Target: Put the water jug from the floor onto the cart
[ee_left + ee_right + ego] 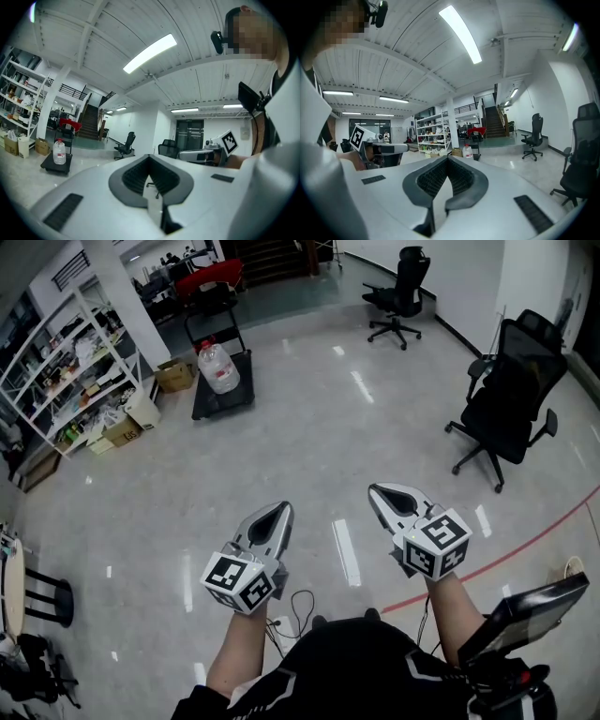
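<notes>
The water jug (218, 367) stands upright on the black cart (225, 401), far off to the left on the grey floor (309, 437). Its red cap is up, and the cart's handle frame rises just behind it. Left of the cart, a white shelf rack (66, 362) crammed with odds and ends runs along the wall, with cardboard boxes (175, 376) at its foot.

Near the person, both tools are held out level and apart, neither one close to the jug. The left gripper (281, 510) has its jaws pressed together with nothing between them. The right gripper (378, 493) is the same (its own view shows the two ribbed pads meeting in a closed seam).

A black office chair (511, 395) stands at the right and a second one (401, 296) farther back by the wall. A red line (525, 545) crosses the floor near the right.
</notes>
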The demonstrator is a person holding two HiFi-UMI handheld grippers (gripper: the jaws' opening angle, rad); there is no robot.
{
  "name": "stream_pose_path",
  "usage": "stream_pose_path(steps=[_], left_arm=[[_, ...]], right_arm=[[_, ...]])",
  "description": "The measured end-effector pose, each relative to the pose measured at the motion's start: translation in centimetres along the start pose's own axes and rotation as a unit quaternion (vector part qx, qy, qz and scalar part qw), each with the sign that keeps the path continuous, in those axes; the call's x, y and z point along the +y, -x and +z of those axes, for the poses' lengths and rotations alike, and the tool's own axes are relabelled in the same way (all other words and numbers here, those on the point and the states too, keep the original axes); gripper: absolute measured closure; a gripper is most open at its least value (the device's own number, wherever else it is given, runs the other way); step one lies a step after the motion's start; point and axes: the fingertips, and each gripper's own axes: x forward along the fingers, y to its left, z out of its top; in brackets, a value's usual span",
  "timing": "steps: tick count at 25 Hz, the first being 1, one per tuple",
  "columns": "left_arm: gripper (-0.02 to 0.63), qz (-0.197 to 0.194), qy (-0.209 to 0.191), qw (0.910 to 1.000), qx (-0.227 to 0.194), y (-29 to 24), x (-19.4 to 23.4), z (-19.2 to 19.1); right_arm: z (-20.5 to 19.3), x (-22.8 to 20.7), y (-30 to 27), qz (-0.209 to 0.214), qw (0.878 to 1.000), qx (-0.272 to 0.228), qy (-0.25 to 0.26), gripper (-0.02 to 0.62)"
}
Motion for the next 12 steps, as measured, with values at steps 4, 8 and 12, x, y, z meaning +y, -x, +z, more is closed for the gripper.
stream_pose_path(steps=[4,8,12], left_arm=[[0.604,-0.003,-0.001,1.0,-0.001,-0.2,-0.2,0.1],[0.604,0.004,-0.001,1.0,-0.002,0.7,0.6,0.1],[0.604,0.007,0.001,1.0,-0.001,0.3,0.3,0.2]], right_arm=[[0.1,-0.1,0.1,-0.002,1.0,0.001,0.004,0.592],[0.2,0.7,-0.6,0.001,1.0,0.0,0.008,0.592],[0.3,0.2,-0.6,0.002,1.0,0.002,0.011,0.592]])
